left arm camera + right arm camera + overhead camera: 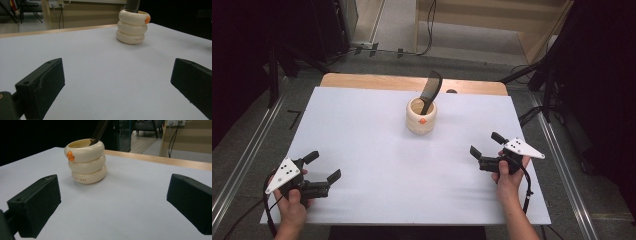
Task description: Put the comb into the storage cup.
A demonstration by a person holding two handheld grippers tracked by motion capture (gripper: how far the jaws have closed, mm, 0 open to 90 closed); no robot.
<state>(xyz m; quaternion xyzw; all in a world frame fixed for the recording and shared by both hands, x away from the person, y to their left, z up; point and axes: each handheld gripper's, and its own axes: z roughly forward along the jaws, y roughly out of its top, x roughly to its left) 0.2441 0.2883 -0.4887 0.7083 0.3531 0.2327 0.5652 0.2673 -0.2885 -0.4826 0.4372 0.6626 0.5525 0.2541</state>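
You had the left gripper (322, 168) low at the near left of the white table top (362, 150), its jaws spread wide with nothing between them. Your right gripper (485, 144) sat at the near right, likewise released and empty, jaws well apart. Both pointed inward toward the middle of the board.

The cream ribbed holder (421, 115) stood upright toward the far centre of the table top, well apart from either gripper. It was shaped like three stacked rings, with a small orange knob (423, 120) on its upper ring facing you. A black comb (431, 90) stood in it, leaning up and away to the right, its lower end inside the holder and its toothed head above the rim.

In the left gripper view the holder (131, 26) stood ahead and to the right of centre, the orange knob (147, 19) on its right edge, and bare white surface lay between the jaws and it. In the right gripper view the holder (86, 161) stood ahead and left of centre, the comb (99, 131) rising out of it. Nothing stood in the way on either side.

Behind the board a strip of wooden table edge (412, 82) showed, and a small dark spot (451, 91) sat on it just right of the comb. Cables (430, 25) ran over the floor beyond.
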